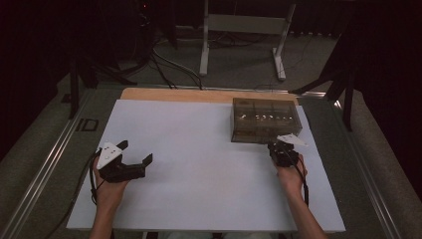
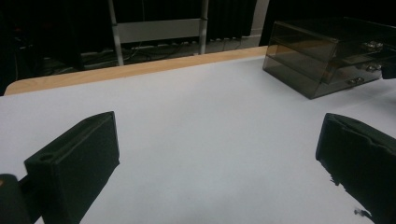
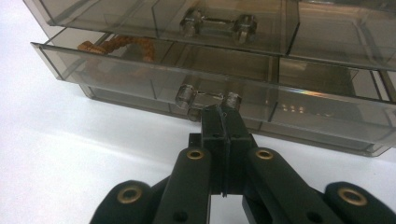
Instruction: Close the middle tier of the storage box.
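Smoky drawer cabinet [image 1: 265, 119] stands at the far right of the white table [image 1: 199, 184], its lower drawer [image 3: 140, 70] slid slightly out, probably because the right gripper [image 3: 223, 112] has its jaws pinched together on the drawer's small handle [image 3: 208, 97]. An orange-brown item [image 3: 122, 45] lies inside. The left gripper [image 1: 135, 158] rests wide and empty, well apart from the cabinet.

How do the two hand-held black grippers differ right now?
The left gripper has its fingers spread wide with nothing between them; the right gripper has its fingers shut on the clear bar handle of the smoky transparent plastic drawer box's lower drawer. The left hovers over bare white table surface, apart from the box; the right is at the box's front. Both are black and hand-held.
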Tool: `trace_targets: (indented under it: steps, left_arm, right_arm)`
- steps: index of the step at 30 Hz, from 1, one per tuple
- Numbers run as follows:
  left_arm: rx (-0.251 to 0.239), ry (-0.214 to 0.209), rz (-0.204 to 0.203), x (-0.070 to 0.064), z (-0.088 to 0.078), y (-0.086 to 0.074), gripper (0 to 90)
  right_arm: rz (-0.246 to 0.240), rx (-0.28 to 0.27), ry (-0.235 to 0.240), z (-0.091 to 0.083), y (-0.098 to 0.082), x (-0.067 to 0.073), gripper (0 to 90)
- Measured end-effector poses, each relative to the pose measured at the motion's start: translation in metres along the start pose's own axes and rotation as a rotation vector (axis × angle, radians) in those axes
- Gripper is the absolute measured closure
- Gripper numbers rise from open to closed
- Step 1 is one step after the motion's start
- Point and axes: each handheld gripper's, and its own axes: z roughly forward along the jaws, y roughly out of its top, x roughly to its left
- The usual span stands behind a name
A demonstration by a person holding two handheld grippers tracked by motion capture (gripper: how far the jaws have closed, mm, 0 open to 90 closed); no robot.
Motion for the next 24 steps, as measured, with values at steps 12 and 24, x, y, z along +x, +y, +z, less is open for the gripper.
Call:
trace_targets:
  steps: [12, 24]
  left_arm:
    - [0.002, -0.001, 0.003, -0.0007, 0.0007, 0.0000, 1.0]
    - [0.003, -0.002, 0.001, -0.0004, 0.0013, -0.0004, 1.0]
  right_arm:
    - [0.025, -0.001, -0.023, 0.0032, 0.0022, -0.0078, 90.0]
    - [0.017, 0.001, -0.011, 0.0031, 0.0021, -0.0059, 90.0]
